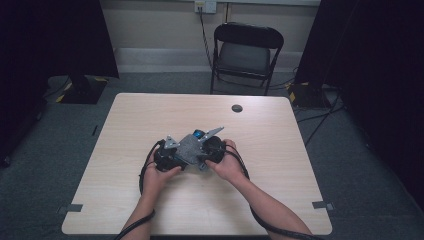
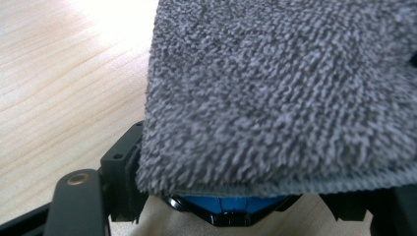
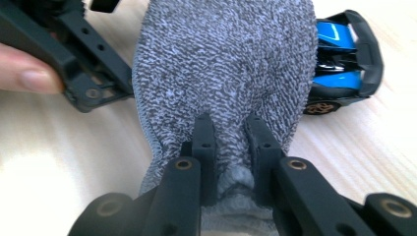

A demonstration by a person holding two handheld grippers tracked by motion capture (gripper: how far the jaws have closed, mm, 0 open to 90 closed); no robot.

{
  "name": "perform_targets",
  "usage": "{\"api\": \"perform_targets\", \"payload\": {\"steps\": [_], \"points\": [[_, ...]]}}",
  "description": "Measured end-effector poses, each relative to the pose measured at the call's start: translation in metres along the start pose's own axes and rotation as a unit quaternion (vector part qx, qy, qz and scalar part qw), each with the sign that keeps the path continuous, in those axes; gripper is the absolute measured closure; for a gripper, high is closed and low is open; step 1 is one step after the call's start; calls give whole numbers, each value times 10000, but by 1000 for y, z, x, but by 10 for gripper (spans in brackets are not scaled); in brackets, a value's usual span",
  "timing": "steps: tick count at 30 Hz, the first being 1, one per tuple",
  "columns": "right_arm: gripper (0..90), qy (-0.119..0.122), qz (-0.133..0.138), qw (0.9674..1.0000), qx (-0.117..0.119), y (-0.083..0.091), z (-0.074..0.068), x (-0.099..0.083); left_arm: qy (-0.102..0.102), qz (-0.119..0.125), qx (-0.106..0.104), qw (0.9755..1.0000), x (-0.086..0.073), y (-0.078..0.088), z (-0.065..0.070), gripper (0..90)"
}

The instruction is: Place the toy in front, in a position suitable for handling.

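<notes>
Right jaws: clenched on a bunched fold of the grey cloth (image 3: 231, 73), pads pinching the terry so it puckers between them in the right gripper view
Right gripper (image 3: 231, 147): gripping the cloth's near edge, rest of the fabric fanning out ahead and draped over the blue toy car (image 3: 344, 64)
Left jaws: spread wide around the car's body, judged clamped on its sides; pads themselves hidden under the cloth in the left gripper view
Left gripper (image 1: 167, 155): steadying the car from the left of the high view, probably so it cannot roll while being wiped
Toy car: at the table's middle, between the two grippers, blue shell and black trim peeking from under the cloth's hem (image 2: 231, 204); gold-rimmed wheel and dark rear wing visible beside the cloth in the right gripper view
Cloth: lying over the car's top, touching it, held taut enough to rub rather than flop
Reason for the hold: one gripper as a vice, the other as the wiping hand; likely a cleaning pass over the car
Hands: left hand (image 1: 155, 175) and right hand (image 1: 227, 165) close together, grippers almost meeting
Table (image 1: 150, 115): pale wood, bare around the work, small round grommet (image 1: 237, 108) near the far edge
Beyond: black folding chair (image 1: 245, 50) behind the table
</notes>
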State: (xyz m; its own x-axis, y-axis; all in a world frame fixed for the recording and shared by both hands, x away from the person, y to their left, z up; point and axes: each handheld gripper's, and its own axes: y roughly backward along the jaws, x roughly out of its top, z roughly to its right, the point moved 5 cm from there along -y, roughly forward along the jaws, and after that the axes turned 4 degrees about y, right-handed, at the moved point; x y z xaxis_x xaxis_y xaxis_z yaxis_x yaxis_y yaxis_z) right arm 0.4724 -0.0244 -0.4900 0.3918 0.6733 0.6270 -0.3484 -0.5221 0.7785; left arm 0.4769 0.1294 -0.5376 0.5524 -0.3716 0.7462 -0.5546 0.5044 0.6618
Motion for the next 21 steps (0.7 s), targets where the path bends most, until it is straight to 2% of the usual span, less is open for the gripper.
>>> {"api": "perform_targets", "payload": {"steps": [6, 13, 21], "points": [[780, -103, -40, 9999, -73, 0, 9, -3, 0, 0, -1, 10000, 0, 0, 0, 257], [780, -117, -42, 9998, -186, -3, 20, -3, 3, 1, -1, 10000, 0, 0, 0, 256], [780, -440, 29, 9987, -236, -4, 33, 3, 3, 1, -1, 10000, 0, 0, 0, 257]]}}
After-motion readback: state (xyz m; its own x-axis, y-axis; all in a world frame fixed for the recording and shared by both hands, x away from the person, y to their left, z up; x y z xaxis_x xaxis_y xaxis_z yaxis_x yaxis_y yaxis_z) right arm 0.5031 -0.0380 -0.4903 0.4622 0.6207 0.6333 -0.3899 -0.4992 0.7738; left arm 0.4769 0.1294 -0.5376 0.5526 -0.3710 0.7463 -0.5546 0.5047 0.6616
